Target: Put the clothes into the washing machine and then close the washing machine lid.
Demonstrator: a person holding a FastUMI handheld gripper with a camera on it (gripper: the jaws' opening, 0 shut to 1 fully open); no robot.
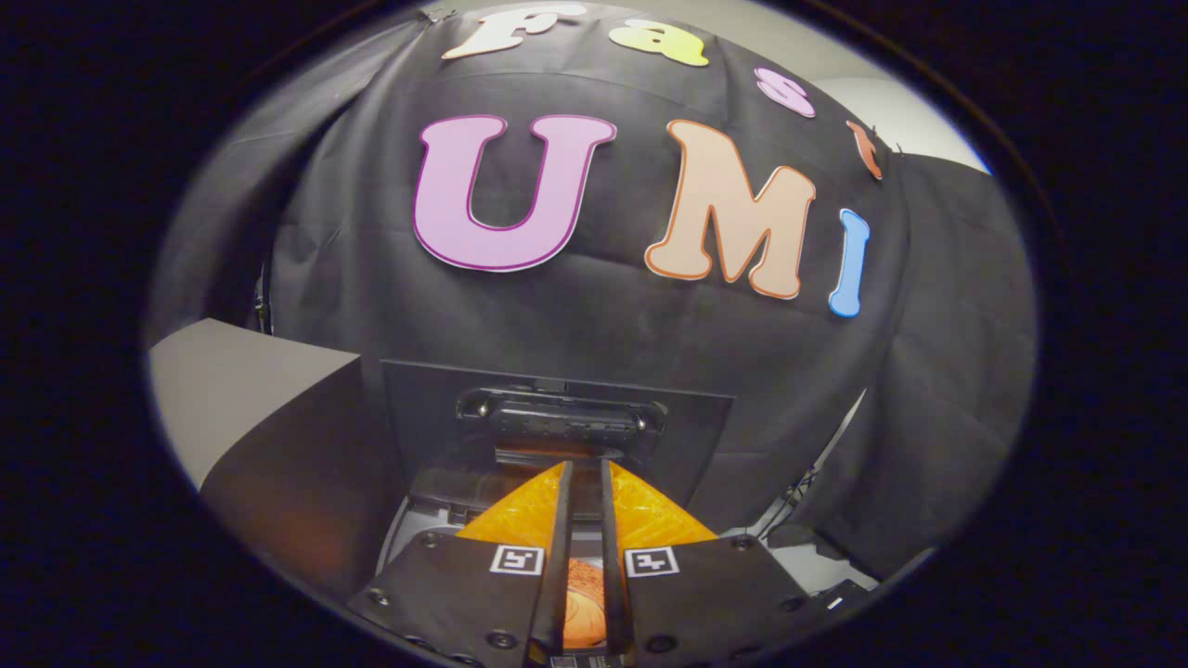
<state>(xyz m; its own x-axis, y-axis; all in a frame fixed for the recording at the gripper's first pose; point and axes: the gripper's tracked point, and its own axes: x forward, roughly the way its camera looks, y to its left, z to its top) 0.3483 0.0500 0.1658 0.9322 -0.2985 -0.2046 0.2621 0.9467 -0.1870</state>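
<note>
Jaws nearly closed, seemingly pinching orange cloth before open washer lid.

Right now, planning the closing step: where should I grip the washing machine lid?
Take the dark handle near the top edge of the upright lid, coming from the front and above: it juts toward the gripper as a crosswise bar. First release the orange cloth the fingers are shut on.

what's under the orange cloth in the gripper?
Under the orange cloth, pinched between the nearly closed gripper fingers, lies the grey top-loading washing machine with its dark lid raised. The cloth covers the drum.
</note>
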